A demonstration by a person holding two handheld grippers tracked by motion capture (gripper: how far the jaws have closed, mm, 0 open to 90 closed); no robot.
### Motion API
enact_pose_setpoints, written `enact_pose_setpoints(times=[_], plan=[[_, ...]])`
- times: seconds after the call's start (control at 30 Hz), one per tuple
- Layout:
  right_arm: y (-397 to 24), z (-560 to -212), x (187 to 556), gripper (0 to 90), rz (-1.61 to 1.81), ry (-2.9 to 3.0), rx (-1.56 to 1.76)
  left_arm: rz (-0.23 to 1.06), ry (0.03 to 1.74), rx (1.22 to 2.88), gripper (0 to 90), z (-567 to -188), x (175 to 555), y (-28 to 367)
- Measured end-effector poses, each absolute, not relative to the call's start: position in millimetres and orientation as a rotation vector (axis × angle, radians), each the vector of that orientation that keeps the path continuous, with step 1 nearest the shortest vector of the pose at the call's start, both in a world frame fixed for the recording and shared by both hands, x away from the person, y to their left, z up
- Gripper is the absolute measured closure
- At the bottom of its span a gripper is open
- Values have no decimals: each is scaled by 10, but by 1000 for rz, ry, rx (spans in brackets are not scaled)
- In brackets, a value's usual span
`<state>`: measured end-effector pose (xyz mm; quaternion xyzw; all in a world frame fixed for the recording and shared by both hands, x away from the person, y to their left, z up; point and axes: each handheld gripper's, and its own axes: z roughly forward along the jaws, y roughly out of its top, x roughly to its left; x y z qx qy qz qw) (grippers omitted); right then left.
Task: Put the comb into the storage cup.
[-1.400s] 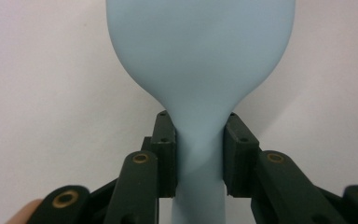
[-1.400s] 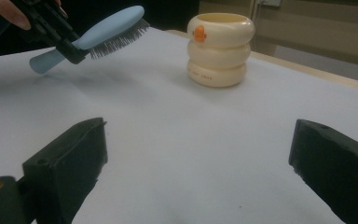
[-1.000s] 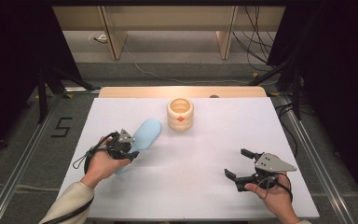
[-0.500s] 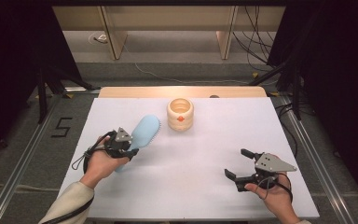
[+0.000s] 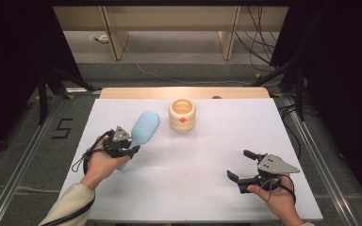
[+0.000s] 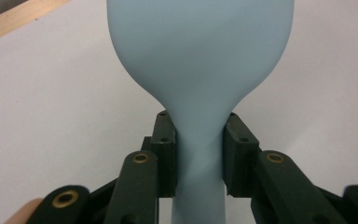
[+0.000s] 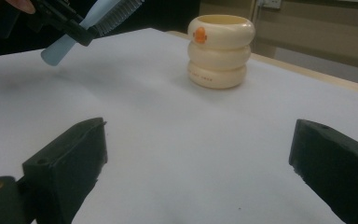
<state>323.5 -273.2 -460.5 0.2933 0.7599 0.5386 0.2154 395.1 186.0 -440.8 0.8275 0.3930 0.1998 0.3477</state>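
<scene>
Nearest the person, at about 5 o'clock on the white table, the right gripper waits with its jaws spread wide and nothing between them. At about 9 o'clock, the left gripper has its jaws squeezed onto the thin neck of the light blue hairbrush. In the right gripper view the brush looks lifted off the table, bristles facing down. Farther back, near 12 o'clock, sits the cream cup with its ringed sides and a small orange mark. The picking up looks done. The brush likely goes into the cup, and that part is not done yet. I count one hairbrush, one cup and two grippers.
</scene>
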Motion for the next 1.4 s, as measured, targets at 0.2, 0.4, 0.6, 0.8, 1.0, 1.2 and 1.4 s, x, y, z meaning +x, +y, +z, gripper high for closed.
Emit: enact_pose_setpoints(times=[0.2,0.4,0.6,0.8,1.0,1.2,1.4], plan=[[-2732,-4606,3236,51,1491,2106,814,535,1021,2104,695,-4393,3954,1872],[-2730,-4607,3237,51,1493,2106,814,543,1018,2072,695,-4382,3955,1881],[-2732,-4605,3236,51,1493,2106,815,545,1019,2054,695,-4380,3957,1885],[-2731,-4604,3235,51,1493,2106,814,552,1021,2050,695,-4378,3958,1892],[-2731,-4604,3235,51,1492,2106,814,563,1020,2033,695,-4364,3956,1896],[-2732,-4604,3235,51,1494,2104,817,576,1018,2016,695,-4351,3954,1902],[-2733,-4604,3235,51,1492,2104,817,590,998,1994,695,-4332,3950,1903]])
